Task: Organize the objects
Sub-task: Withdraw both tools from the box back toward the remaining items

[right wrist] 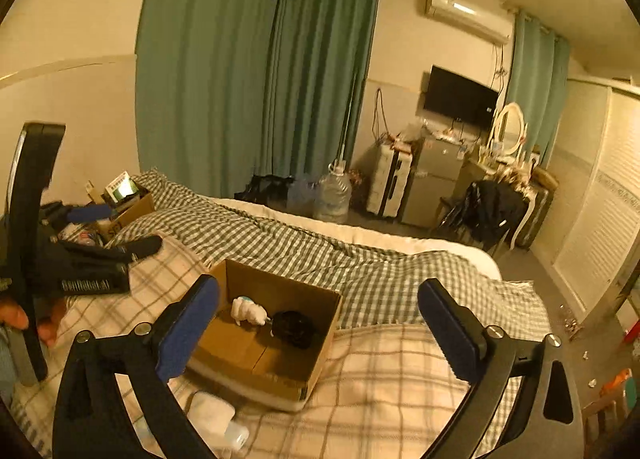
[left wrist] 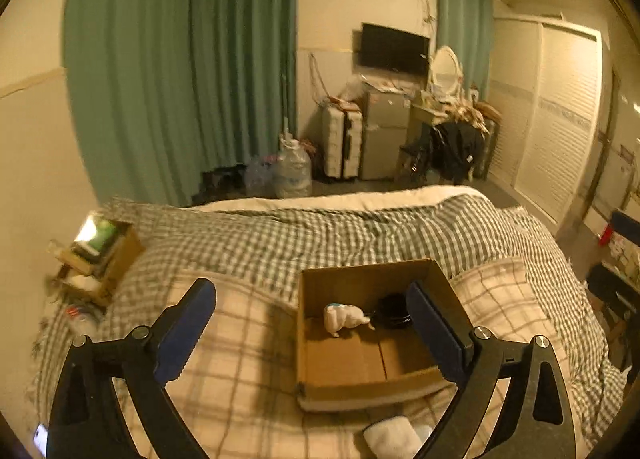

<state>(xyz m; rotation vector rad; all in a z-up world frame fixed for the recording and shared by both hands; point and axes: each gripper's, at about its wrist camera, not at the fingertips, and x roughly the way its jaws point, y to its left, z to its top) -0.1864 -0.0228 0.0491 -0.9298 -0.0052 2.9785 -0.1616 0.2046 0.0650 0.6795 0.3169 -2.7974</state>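
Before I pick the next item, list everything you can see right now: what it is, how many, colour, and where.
Cardboard box: one, brown, open, on the bed near both grippers.
White item: one, inside the box; type unclear.
Black round item: one, inside the box beside the white item.
White object: one, on the plaid blanket in front of the box.
Second cardboard box: one, brown, filled with mixed items, at the bed's far left by the wall.
Checked bedding: green and white, across the bed.
Curtains: green, behind the bed.
Water jug: one, clear, on the floor.
Television: one, black, on the wall.
Left gripper: open, empty.
Right gripper: open, empty.
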